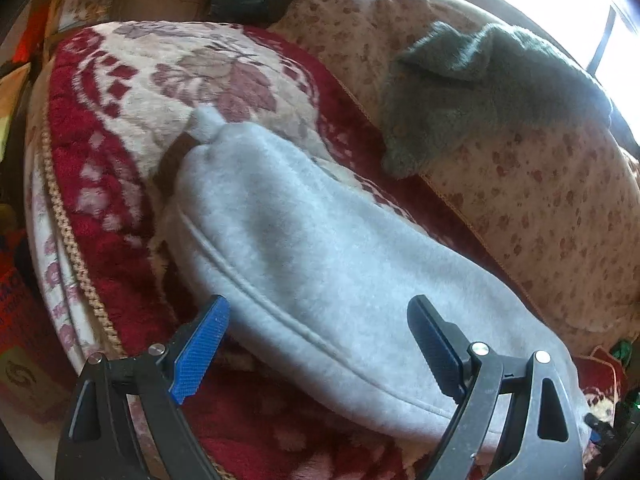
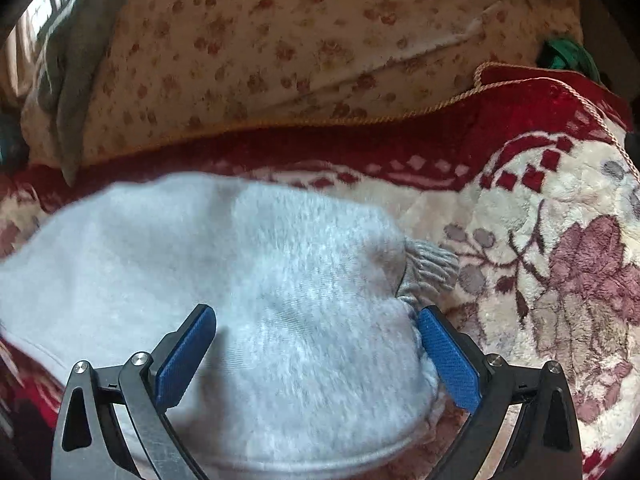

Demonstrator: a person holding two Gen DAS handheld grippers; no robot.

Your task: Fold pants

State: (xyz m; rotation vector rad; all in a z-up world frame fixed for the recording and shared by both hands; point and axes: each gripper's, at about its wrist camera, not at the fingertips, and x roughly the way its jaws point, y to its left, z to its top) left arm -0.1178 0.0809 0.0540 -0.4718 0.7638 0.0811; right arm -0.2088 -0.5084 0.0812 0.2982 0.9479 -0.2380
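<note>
Hovering wide-jawed, our left gripper (image 1: 318, 340) and right gripper (image 2: 316, 344) straddle the light grey pants (image 1: 304, 264) lying on the red floral blanket (image 1: 100, 208), ribbed cuff (image 2: 430, 270) toward two o'clock.

A lived-in home bedroom is indicated. A bed or couch is covered by a plush red-and-cream floral blanket (image 1: 120, 92) edged with braided cord, beside which a beige flower-printed quilt (image 1: 540, 200) is heaped. Daylight is admitted through a window (image 1: 600, 40) (top right), and bright household clutter (image 1: 24, 40) is piled alongside.
</note>
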